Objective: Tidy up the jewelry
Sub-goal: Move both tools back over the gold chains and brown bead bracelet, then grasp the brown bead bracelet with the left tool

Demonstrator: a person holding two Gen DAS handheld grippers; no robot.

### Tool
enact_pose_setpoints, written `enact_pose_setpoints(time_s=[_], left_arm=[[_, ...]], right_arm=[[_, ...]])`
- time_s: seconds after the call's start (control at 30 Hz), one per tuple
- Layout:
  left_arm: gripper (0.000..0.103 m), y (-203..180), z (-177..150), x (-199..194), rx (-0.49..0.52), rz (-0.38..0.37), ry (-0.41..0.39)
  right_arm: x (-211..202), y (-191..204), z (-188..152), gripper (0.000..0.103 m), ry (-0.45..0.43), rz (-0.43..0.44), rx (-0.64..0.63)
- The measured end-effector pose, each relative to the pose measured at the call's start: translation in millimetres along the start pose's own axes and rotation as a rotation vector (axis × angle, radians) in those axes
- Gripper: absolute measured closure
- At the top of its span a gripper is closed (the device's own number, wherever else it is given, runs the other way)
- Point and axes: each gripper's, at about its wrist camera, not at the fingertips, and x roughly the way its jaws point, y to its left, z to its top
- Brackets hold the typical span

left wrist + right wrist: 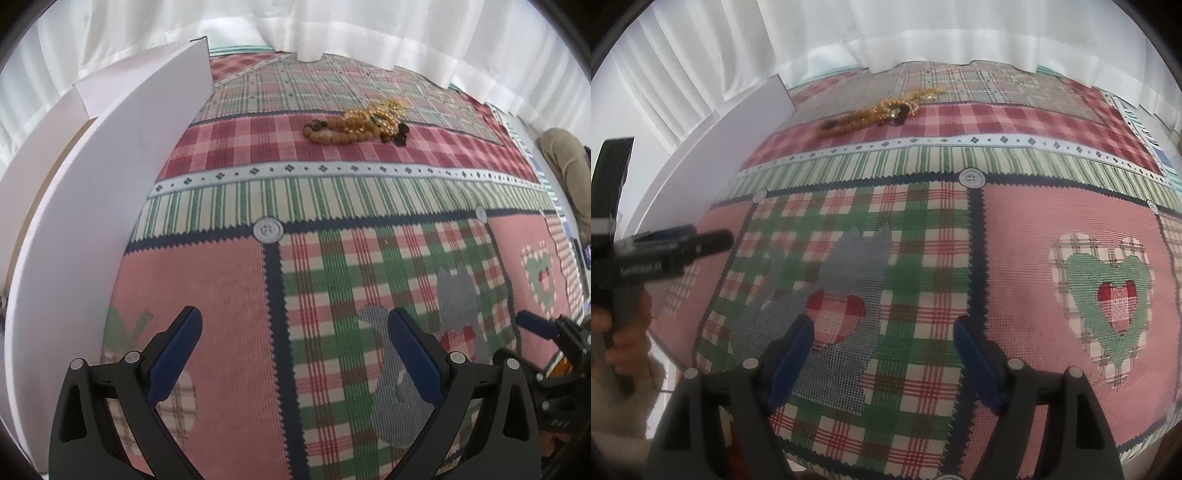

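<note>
Two grippers are hovering low over a patchwork cloth [229, 280], both empty and both well apart from the jewelry. The left gripper [295, 325] is holding its jaws spread wide with nothing between the blue pads; the right gripper [884, 334] is likewise standing with jaws parted and gripping nothing. The jewelry [356, 123] is lying in one tangled heap on the red-checked band at the far side of the cloth: a bracelet of brown beads [332, 132], a gold chain [386, 110] and some dark beads [400, 134] are touching and overlapping. A white board [110, 192] is standing upright along the left edge of the cloth, and white curtains [332, 26] are hanging behind. No box, tray or stand for the pieces is showing in either view.

The step in hand appears to be the approach, with sorting not yet begun. The next move is probably calling for one gripper to travel forward to the heap and close on a single piece, most accessibly the brown bracelet at the near left, while the other is steadying the rest so the chain is not dragging along.
</note>
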Motion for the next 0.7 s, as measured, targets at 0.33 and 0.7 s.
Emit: enact_pose_setpoints(time_s=[0.33,0.7], left_arm=[[0.003,28.5,65.8,-18.0,-0.093,-0.106,-0.051],[0.005,33.3,155.7,70.7,-0.098,-0.039,0.051]], right_arm=[[1.3,-6.5,8.2,0.024,-0.002,0.026,0.022],[2.1,-47.1,123.1,0.024,-0.045,0.153,0.126]])
